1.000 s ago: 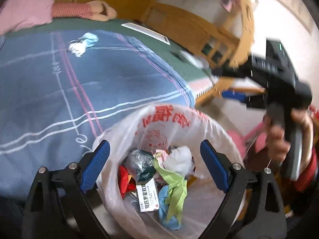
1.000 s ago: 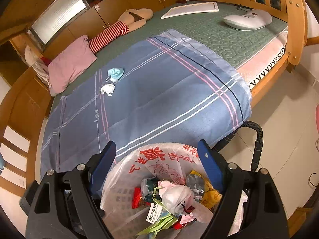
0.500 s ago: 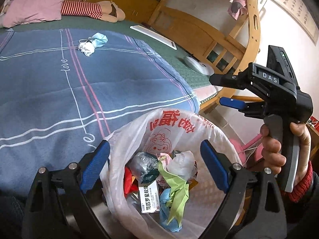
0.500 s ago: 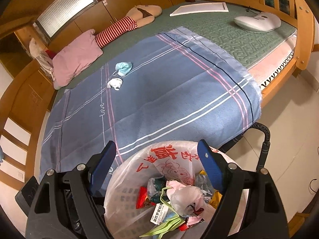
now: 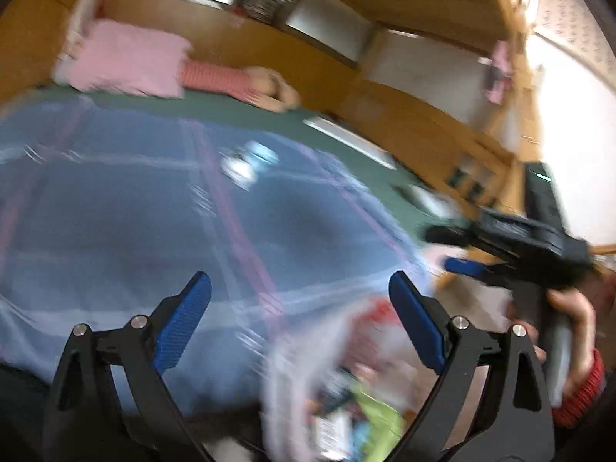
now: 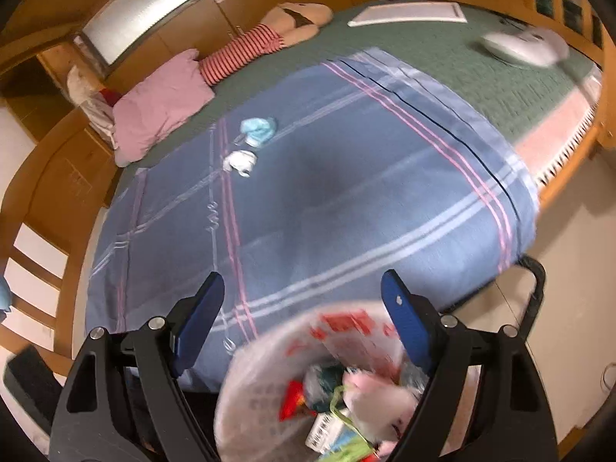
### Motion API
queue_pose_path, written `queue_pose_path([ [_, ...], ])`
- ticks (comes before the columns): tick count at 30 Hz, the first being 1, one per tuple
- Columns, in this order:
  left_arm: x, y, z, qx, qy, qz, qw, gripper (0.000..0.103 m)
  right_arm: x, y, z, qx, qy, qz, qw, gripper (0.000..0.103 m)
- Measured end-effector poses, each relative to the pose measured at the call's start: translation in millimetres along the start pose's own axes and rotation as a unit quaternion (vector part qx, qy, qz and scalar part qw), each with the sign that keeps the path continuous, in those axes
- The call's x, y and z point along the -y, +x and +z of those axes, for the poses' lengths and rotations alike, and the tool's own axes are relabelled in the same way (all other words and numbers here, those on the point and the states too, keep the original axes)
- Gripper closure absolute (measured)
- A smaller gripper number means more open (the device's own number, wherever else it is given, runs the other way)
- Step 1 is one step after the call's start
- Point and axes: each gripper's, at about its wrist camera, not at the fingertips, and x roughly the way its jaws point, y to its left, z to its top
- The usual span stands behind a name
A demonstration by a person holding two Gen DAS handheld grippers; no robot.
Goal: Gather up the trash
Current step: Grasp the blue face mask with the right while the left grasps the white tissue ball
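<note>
Fingers on both the left gripper [image 5: 300,319] and right gripper [image 6: 302,319] are spread apart, empty, right above one lined trash bin [image 6: 269,377] beside the blue blanket [image 6: 346,192]. Farther up the blanket: two bits of trash, white wad [image 6: 240,162] touching blue mask [image 6: 258,129].

Ahead of my tongs stretches the bed [image 6: 442,65], its green cover bare along the far side. A blue plaid blanket [image 6: 346,200] lies spread over the near part, reaching almost to my fingertips. On the blanket, well ahead and a little left, sit a white crumpled wad [image 6: 240,162] and, just beyond it, a light blue mask [image 6: 258,129]. Farther off lie a pink pillow [image 6: 161,104], a striped doll [image 6: 269,36] and a flat white board [image 6: 408,13].
</note>
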Motion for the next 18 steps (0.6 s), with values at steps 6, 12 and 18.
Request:
queue_pose_path([
  [6,-48.8,61.6,73.8,0.000,-0.024,0.096,0.9951,0.017,-2.7,17.3,18.4,0.003,-0.018,0.008,1.000,0.021],
  [12,-70.9,172.2,121.7,-0.044,-0.027,0.163,0.9853,0.017,7.5,47.9,43.1,-0.017,-0.031,-0.018,0.999,0.021],
  [18,-55.8,285.6,133.6,-0.119,0.005,0.086,0.9892,0.014,40.8,63.3,41.6,-0.027,-0.007,-0.036,0.999,0.021],
])
